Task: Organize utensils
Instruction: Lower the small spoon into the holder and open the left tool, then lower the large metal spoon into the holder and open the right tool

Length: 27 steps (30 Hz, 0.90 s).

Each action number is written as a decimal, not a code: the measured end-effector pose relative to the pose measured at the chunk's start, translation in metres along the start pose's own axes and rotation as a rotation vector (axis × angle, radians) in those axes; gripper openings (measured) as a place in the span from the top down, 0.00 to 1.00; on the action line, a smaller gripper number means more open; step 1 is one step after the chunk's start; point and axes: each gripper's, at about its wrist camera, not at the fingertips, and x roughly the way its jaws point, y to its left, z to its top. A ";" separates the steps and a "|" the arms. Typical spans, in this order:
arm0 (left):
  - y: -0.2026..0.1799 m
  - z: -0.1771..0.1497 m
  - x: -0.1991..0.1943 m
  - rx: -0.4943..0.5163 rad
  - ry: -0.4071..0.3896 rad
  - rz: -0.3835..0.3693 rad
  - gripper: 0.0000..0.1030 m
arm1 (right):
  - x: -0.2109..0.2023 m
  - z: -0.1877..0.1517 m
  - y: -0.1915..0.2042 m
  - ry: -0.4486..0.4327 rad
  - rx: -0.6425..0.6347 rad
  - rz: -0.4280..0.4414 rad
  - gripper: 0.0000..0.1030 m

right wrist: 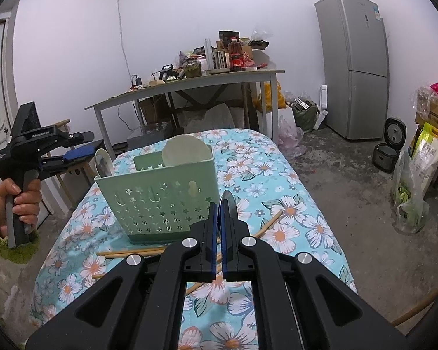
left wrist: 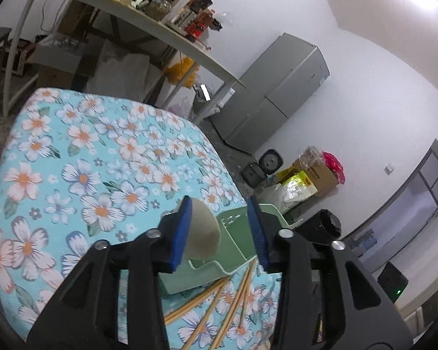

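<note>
A green plastic utensil basket [right wrist: 163, 201] stands on the floral table [right wrist: 277, 192], with a round beige spoon bowl [right wrist: 184, 150] sticking out of it. It also shows in the left wrist view [left wrist: 233, 248]. My right gripper [right wrist: 218, 233] is shut on a metal spoon [right wrist: 228, 202], just right of the basket's front. My left gripper [left wrist: 222, 230] is open, above the basket, with a beige ladle bowl [left wrist: 203, 233] between its pads, not clamped. It also shows in the right wrist view [right wrist: 73, 154]. Several bamboo chopsticks [right wrist: 131, 252] lie on the cloth in front of the basket.
A cluttered long table [right wrist: 189, 83] stands behind. A grey fridge [right wrist: 356, 64] is at the back right. Rice cookers [right wrist: 389, 145], boxes and bags [right wrist: 423, 157] sit on the floor at right. The floral table's edge drops off at right.
</note>
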 end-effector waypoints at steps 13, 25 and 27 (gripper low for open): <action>-0.001 -0.043 -0.046 0.106 -0.088 0.159 0.52 | -0.034 0.045 0.002 -0.114 -0.002 0.099 0.98; 0.000 -0.100 -0.052 0.193 -0.025 0.248 0.52 | -0.066 0.119 0.014 -0.263 -0.014 0.290 0.98; 0.001 -0.106 -0.052 0.194 -0.020 0.255 0.52 | -0.068 0.128 0.018 -0.278 -0.016 0.320 0.98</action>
